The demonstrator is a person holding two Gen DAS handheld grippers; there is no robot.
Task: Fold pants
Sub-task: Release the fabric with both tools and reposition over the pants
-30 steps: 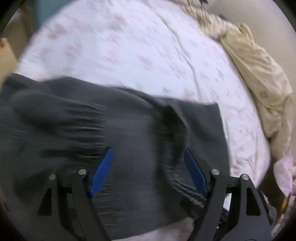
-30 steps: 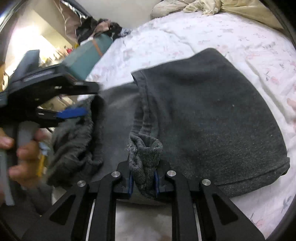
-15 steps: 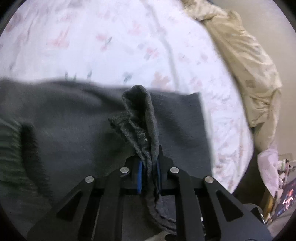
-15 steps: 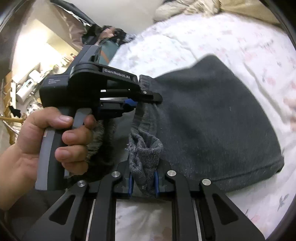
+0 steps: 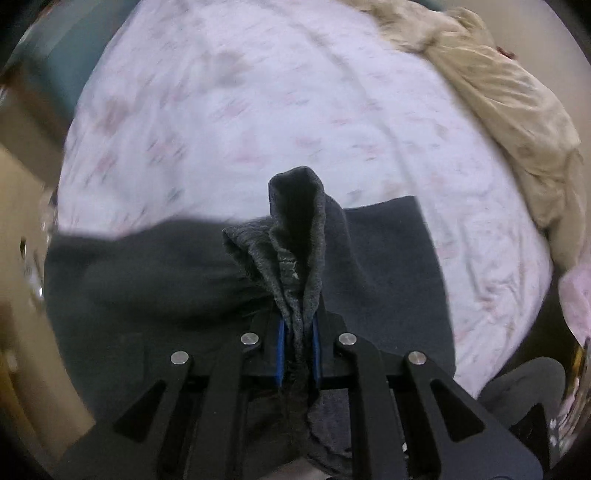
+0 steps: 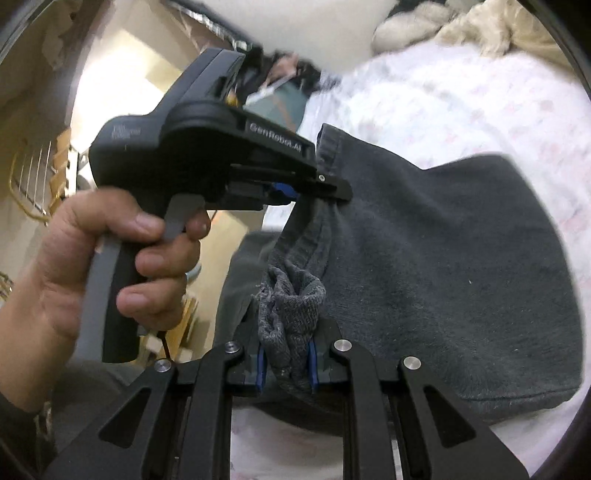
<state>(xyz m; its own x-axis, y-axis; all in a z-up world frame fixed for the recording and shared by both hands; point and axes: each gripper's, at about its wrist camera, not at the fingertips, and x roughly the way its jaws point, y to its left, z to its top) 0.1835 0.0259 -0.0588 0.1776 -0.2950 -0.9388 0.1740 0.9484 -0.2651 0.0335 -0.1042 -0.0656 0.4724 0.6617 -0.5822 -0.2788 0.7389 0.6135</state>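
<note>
Left wrist view: the left gripper (image 5: 298,345) is clamped on a bunched fold of the dark grey pants (image 5: 388,266), its blue pads (image 5: 281,350) pressing the cloth from both sides. The jaws have just been closing, and the fold now stands between them. A peak of gathered fabric rises straight ahead of the fingertips, and the rest of the pants spreads out to either side of the gripper and beneath it. Beyond the pants lies the bed sheet (image 5: 258,110), white with a faint pink print. Far ahead and to the right of the gripper, a rumpled beige blanket (image 5: 498,92) runs along the bed's edge. The view is blurred toward its left side.

Right wrist view: the right gripper (image 6: 286,363) is closed tight on a frayed, ribbed wad of the pants (image 6: 443,277), which sticks up just ahead of its fingertips. The broad grey panel of the garment stretches ahead and to the right of it, over the sheet (image 6: 461,103). Ahead and to the left, a hand (image 6: 110,258) grips the handle of the left gripper (image 6: 332,188), whose tip meets the pants' hemmed edge. Pale bedding (image 6: 461,29) is piled far ahead at the top.
</note>
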